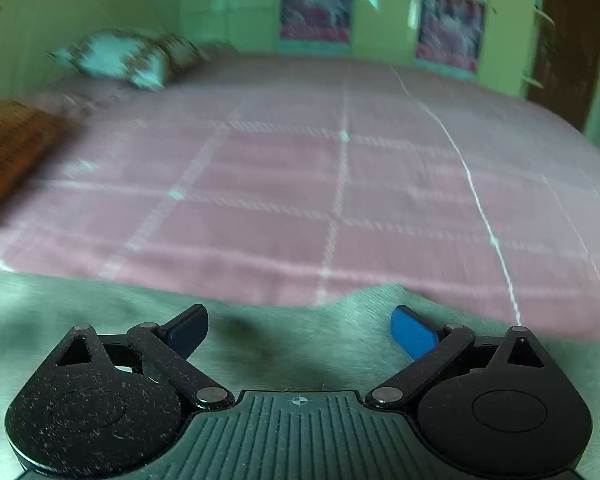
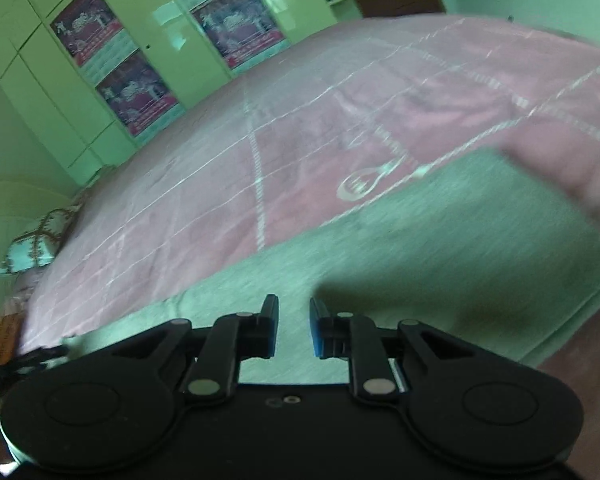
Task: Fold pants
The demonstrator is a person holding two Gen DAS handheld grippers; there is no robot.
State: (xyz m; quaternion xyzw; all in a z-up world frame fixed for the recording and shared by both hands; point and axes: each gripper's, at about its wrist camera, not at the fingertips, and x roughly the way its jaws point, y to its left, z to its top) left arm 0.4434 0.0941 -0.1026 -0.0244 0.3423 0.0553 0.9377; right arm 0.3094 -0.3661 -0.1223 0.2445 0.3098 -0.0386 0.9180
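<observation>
Grey-green pants (image 1: 284,344) lie flat on a pink checked bedspread (image 1: 300,184). In the left wrist view my left gripper (image 1: 299,330) is wide open just above the pants near their far edge, with nothing between its blue pads. In the right wrist view the pants (image 2: 440,248) stretch to the right over the bedspread (image 2: 320,128). My right gripper (image 2: 294,328) hovers over them with a narrow gap between its fingers, holding nothing. Both views are blurred by motion.
A patterned pillow (image 1: 128,56) lies at the far left of the bed, with an orange cloth (image 1: 8,148) nearer. Green wardrobes with posters (image 2: 112,64) stand behind the bed. A brown door (image 1: 568,40) is at the right. A blurred pinkish shape (image 2: 580,160) crosses the right edge.
</observation>
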